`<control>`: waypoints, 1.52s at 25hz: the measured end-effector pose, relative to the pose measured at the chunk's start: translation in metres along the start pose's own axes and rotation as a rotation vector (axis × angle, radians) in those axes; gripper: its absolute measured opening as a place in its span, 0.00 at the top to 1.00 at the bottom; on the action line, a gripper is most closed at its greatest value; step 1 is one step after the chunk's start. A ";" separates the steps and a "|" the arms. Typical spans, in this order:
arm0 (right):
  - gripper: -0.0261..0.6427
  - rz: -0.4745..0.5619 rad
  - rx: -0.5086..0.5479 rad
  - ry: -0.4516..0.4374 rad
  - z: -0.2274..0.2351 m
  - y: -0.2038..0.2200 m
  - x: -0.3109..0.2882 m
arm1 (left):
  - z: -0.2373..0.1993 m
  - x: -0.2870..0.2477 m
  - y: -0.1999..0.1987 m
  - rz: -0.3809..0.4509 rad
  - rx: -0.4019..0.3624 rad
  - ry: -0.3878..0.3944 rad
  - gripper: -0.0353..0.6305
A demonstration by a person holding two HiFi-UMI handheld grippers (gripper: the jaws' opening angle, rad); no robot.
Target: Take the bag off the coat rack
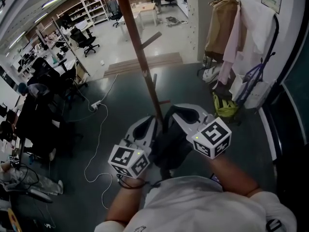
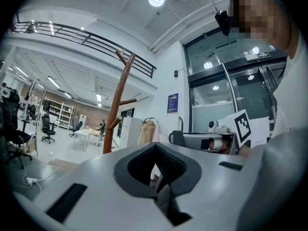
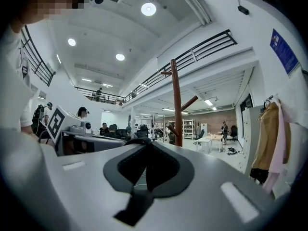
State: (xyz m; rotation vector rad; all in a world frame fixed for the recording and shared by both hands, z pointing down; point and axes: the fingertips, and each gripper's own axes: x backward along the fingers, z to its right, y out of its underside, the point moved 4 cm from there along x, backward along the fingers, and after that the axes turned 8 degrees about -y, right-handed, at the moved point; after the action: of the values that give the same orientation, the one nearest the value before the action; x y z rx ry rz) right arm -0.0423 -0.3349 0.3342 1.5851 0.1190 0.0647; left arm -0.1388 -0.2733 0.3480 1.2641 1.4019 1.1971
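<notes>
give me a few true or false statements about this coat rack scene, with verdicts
1. The brown coat rack rises just beyond both grippers. True.
2. A dark bag sits between the left gripper and the right gripper. True.
3. The left gripper's jaws are spread wide. False: they stand together.
4. The floor is red carpet. False: it is dark grey, with a white cable lying on it.
5. Nothing hangs by the right wall. False: coats hang there.
</notes>
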 end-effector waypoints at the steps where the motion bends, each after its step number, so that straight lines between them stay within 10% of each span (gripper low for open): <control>1: 0.93 -0.001 -0.003 -0.003 -0.005 0.002 0.003 | 0.002 0.005 0.002 -0.003 -0.001 -0.005 0.94; 38: 0.93 0.032 -0.032 0.140 -0.186 0.033 0.002 | -0.036 0.185 0.021 -0.030 0.010 0.061 0.94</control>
State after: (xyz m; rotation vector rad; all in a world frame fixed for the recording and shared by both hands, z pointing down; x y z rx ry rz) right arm -0.0608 -0.1504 0.3707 1.5498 0.2007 0.2021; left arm -0.1895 -0.0918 0.3734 1.2184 1.4672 1.2193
